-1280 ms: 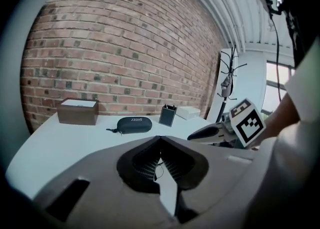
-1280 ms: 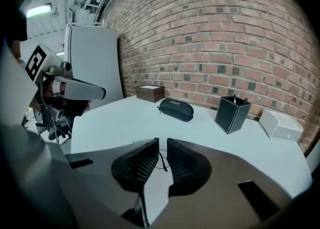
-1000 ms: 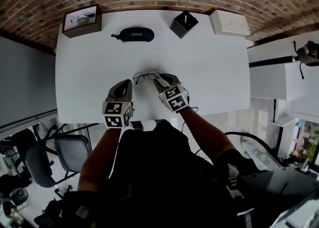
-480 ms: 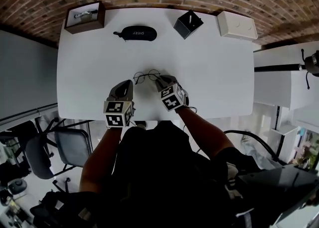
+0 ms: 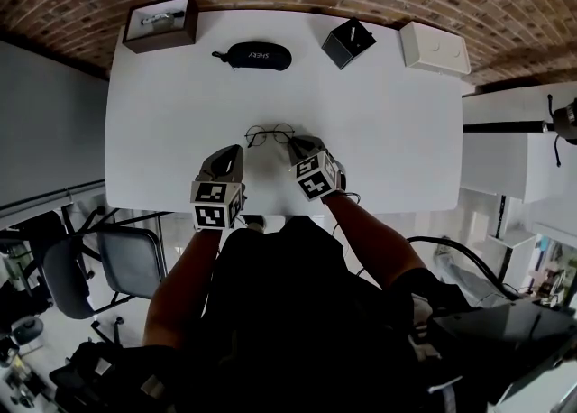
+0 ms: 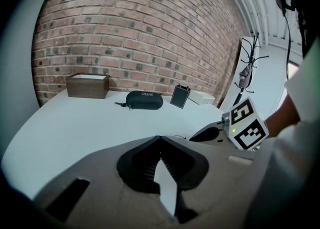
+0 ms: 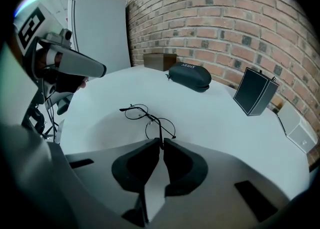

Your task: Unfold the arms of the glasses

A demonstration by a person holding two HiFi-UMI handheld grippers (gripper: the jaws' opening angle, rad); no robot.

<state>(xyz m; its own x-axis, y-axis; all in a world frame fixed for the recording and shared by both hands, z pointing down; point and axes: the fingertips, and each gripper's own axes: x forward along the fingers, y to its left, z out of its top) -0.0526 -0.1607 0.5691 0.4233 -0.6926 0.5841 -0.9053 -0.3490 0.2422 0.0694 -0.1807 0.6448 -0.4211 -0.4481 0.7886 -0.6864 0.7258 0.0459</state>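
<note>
Thin round wire glasses [image 5: 269,136] lie on the white table [image 5: 379,132] just ahead of both grippers. In the right gripper view the glasses [image 7: 145,118] sit lenses away from me, and one thin arm runs back into my right gripper [image 7: 161,140], which is shut on that arm near its end. The right gripper [image 5: 294,142] stands at the glasses' right side. My left gripper [image 5: 233,151] is shut on nothing, its tips a little short of the left lens. From the left gripper view [image 6: 159,139] the glasses are almost hidden behind the jaws.
A black glasses case [image 5: 260,56] lies at the back, with a brown box [image 5: 160,23] at the back left. A small black box [image 5: 350,42] and a white box [image 5: 435,48] stand at the back right. A chair [image 5: 126,267] is below the table's left front.
The right gripper has sunk slightly toward the table, still holding the glasses' arm. The left gripper has stayed where it was, and the head view has shifted a little.
</note>
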